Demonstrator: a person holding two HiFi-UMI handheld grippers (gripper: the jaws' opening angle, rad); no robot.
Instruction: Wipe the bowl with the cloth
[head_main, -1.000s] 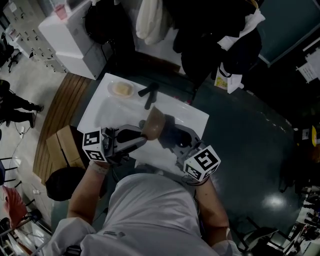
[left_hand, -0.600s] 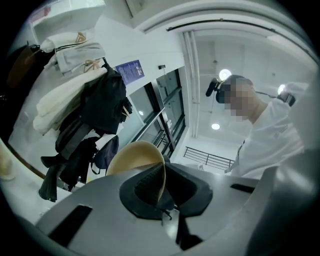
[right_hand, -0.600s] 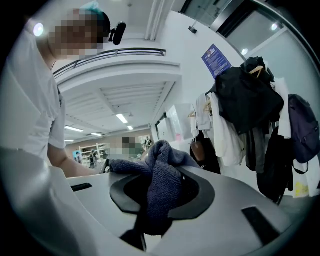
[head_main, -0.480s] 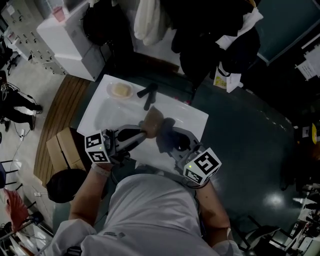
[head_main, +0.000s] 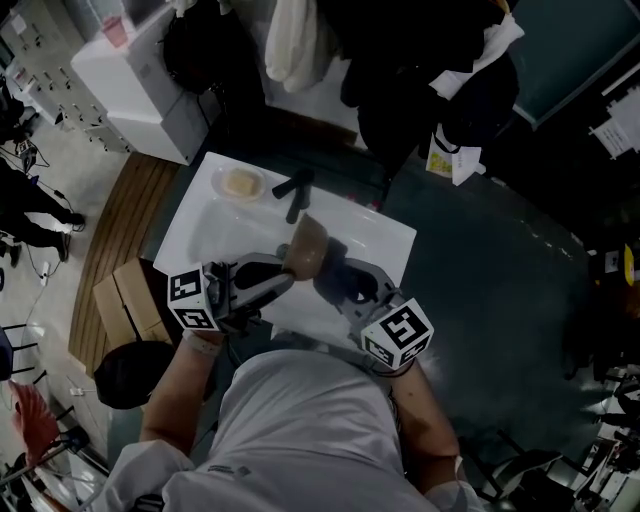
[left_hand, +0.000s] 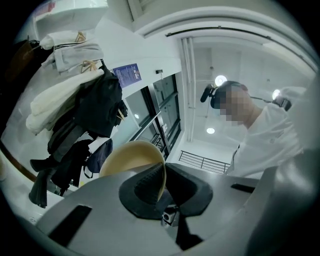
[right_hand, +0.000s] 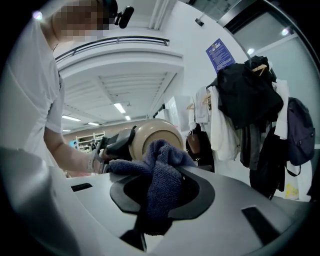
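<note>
A tan bowl (head_main: 305, 247) is held tilted on its side above the white sink (head_main: 205, 220). My left gripper (head_main: 278, 281) is shut on the bowl's rim; in the left gripper view the bowl (left_hand: 134, 160) fills the space between the jaws. My right gripper (head_main: 340, 285) is shut on a dark blue cloth (right_hand: 160, 177), bunched between its jaws. In the right gripper view the cloth's tip lies against the outside of the bowl (right_hand: 152, 135).
A black tap (head_main: 296, 186) stands at the back of the sink. A soap dish (head_main: 240, 182) with a yellowish bar sits at its back left corner. Coats and bags (head_main: 420, 70) hang behind. A wooden mat (head_main: 115, 230) and a cardboard box (head_main: 125, 295) lie left of the sink.
The bowl and both grippers have shifted only slightly over the sink; the right gripper with the cloth has crept a little against the bowl. Both grips are unchanged.
</note>
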